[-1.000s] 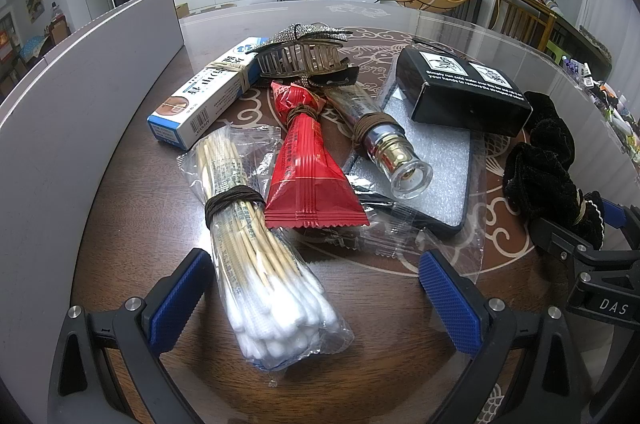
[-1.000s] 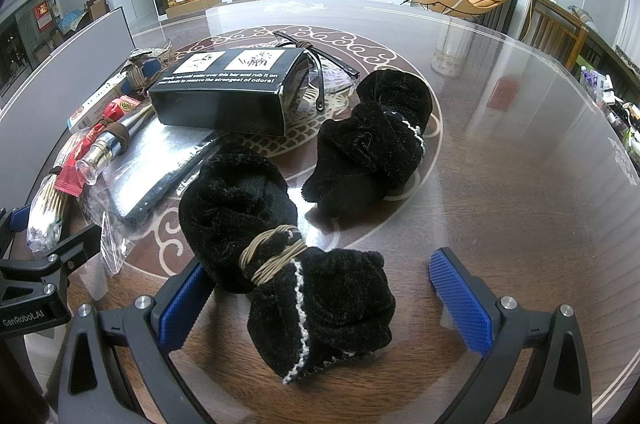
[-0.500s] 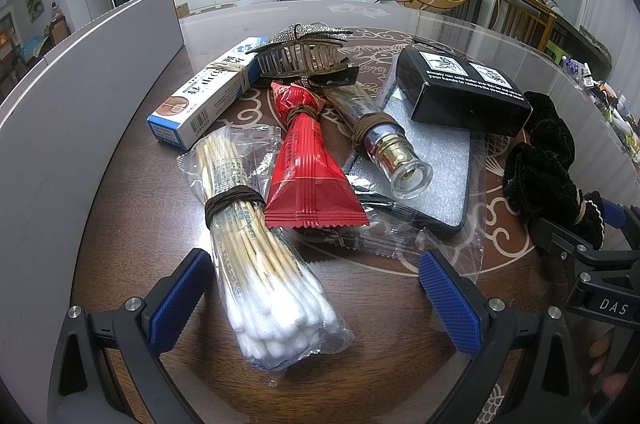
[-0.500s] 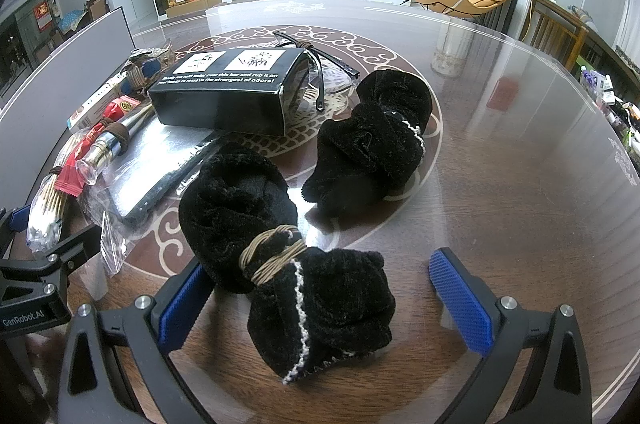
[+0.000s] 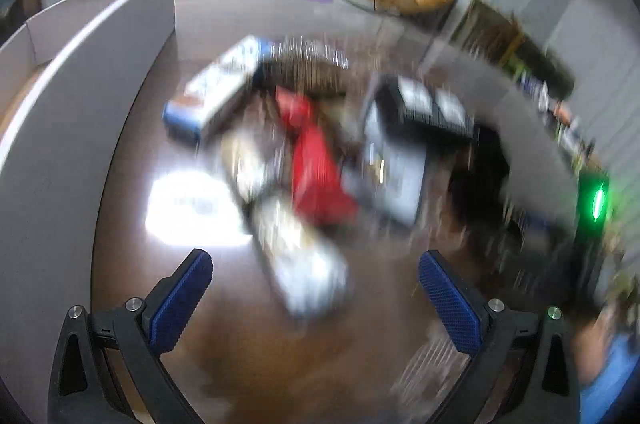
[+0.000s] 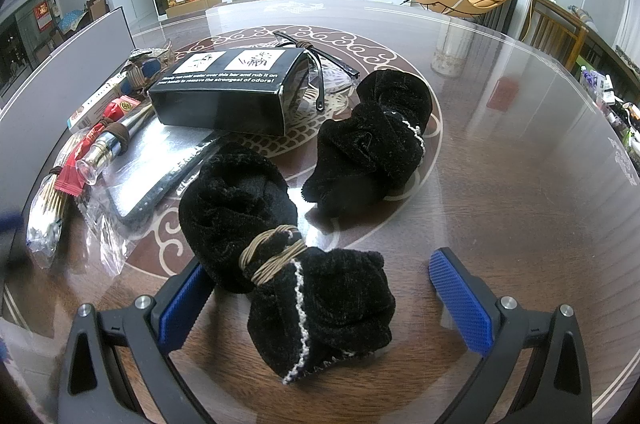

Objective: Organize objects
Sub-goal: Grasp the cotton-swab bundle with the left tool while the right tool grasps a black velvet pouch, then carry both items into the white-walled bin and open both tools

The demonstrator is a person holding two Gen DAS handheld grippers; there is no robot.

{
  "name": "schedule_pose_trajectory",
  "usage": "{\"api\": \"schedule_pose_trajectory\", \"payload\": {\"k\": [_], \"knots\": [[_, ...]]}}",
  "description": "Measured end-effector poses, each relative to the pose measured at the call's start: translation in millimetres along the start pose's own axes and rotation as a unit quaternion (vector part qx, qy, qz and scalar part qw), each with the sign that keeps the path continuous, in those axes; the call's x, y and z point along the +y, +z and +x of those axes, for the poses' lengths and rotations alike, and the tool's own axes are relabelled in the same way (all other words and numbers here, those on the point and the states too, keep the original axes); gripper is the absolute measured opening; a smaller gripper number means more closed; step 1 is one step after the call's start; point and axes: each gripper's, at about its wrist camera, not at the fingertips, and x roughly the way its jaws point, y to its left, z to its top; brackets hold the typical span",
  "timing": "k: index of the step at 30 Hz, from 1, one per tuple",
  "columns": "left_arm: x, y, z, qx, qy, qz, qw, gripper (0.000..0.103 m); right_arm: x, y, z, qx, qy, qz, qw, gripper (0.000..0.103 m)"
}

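The left wrist view is motion-blurred. My left gripper is open above the table, with a bag of cotton swabs, a red packet and a blue-and-white box below and ahead. My right gripper is open around a black velvet pouch tied with a tan band; the pouch lies between the blue pads. A second black pouch, a black box, glasses and a metal-capped bottle lie beyond it.
A grey wall of an open box stands along the left. A dark flat case in clear plastic lies under the bottle. The round glass-topped table has bare surface to the right. A person's hand shows at lower right.
My left gripper has lifted quickly up and back, so the items look smaller and blurred, and the box's inside shows. The right gripper has not moved.
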Motion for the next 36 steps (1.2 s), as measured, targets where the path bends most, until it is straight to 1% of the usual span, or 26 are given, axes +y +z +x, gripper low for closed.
{"api": "schedule_pose_trajectory", "payload": {"k": [1,2,3,4,7,9,10,11,12,14,17,18,19,20,21,22,23,24,25,26,28,29,31,32,33,36], "knots": [[1.5,11.3,4.7,0.001,0.004,0.0,1.0,0.094,-0.4,0.4,0.1,0.0,0.0,0.0,1.0,0.103],[1.6,22.0,11.6,0.005,0.015,0.007,0.9998,0.082,-0.1,0.1,0.0,0.0,0.0,0.0,1.0,0.103],[1.6,29.8,19.7,0.014,0.032,0.012,0.9993,0.076,0.0,-0.2,-0.1,0.0,0.0,0.0,1.0,0.103],[4.6,32.4,24.3,0.021,0.037,0.005,0.9991,0.075,-1.8,2.1,0.5,0.0,0.0,0.0,1.0,0.103],[17.9,29.2,32.6,0.029,0.017,-0.037,0.9987,0.075,-0.3,0.1,0.0,0.0,0.0,0.0,1.0,0.103],[25.1,18.5,35.9,0.033,0.012,-0.049,0.9982,0.063,-1.4,1.2,0.3,0.0,0.001,0.0,1.0,0.103],[22.3,15.2,31.8,0.022,0.021,-0.034,0.999,0.054,-0.7,0.2,-0.1,0.0,0.003,0.0,1.0,0.103],[22.0,11.8,32.1,0.027,0.021,-0.024,0.9991,0.043,2.7,-3.1,0.6,0.008,0.011,-0.008,1.0,0.103],[22.1,7.6,29.8,0.03,0.027,-0.016,0.9991,0.04,-4.1,-1.9,-4.6,0.02,0.023,-0.007,1.0,0.102],[27.9,-4.3,19.7,0.031,0.023,-0.015,0.9991,0.037,-16.3,11.8,-19.5,0.025,0.052,0.025,0.998,0.101],[31.6,-12.3,14.6,0.037,0.031,-0.004,0.9988,0.037,-42.6,31.9,-53.1,0.029,0.076,0.077,0.994,0.101],[31.4,-11.3,14.3,0.039,0.036,-0.001,0.9986,0.037,-53.4,37.2,-55.8,0.041,0.091,0.097,0.99,0.101],[31.5,-9.1,15.0,0.041,0.045,0.004,0.9981,0.038,-60.8,50.6,-50.3,0.062,0.12,0.128,0.983,0.101],[31.3,-5.0,16.7,0.044,0.061,0.011,0.9971,0.04,-61.8,56.9,-45.8,0.079,0.132,0.144,0.978,0.101],[32.4,-4.1,22.5,0.044,0.07,0.014,0.9965,0.042,-59.5,61.4,-39.1,0.101,0.124,0.156,0.975,0.101],[31.4,-2.4,24.8,0.043,0.072,0.016,0.9963,0.042,-47.4,45.8,-40.5,0.112,0.111,0.157,0.975,0.101],[31.2,-1.0,25.8,0.041,0.074,0.022,0.9961,0.042,-39.3,49.5,-33.0,0.132,0.099,0.144,0.976,0.1],[31.0,-1.9,25.5,0.042,0.075,0.026,0.996,0.041,-28.7,40.1,-34.8,0.153,0.091,0.126,0.976,0.093],[31.1,-3.7,24.0,0.04,0.071,0.028,0.9963,0.037,-17.4,41.9,-37.3,0.163,0.09,0.102,0.977,0.09],[32.1,-6.3,22.2,0.037,0.062,0.026,0.997,0.029,-5.7,41.2,-46.0,0.153,0.092,0.072,0.981,0.09],[33.9,-12.9,19.2,0.029,0.054,0.027,0.9977,0.029,16.8,35.7,-49.5,0.145,0.065,0.006,0.987,0.09],[34.2,-16.0,17.6,0.03,0.034,0.05,0.9977,0.029,28.7,31.0,-39.1,0.157,0.056,-0.026,0.986,0.088],[39.0,-22.2,15.0,0.027,0.017,0.04,0.9987,0.028,38.3,18.6,-26.3,0.194,0.055,-0.069,0.977,0.068],[42.6,-25.5,12.6,0.025,0.006,0.031,0.9992,0.028,38.7,14.8,-27.1,0.182,0.048,-0.079,0.979,0.05],[46.7,-29.7,7.1,0.021,-0.011,0.018,0.9996,0.028,36.0,13.1,-29.6,0.177,0.055,-0.075,0.98,0.033],[50.1,-38.7,-15.6,0.004,-0.052,-0.015,0.9985,0.028,16.4,6.5,-51.6,0.154,0.101,-0.029,0.982,0.031]]}}
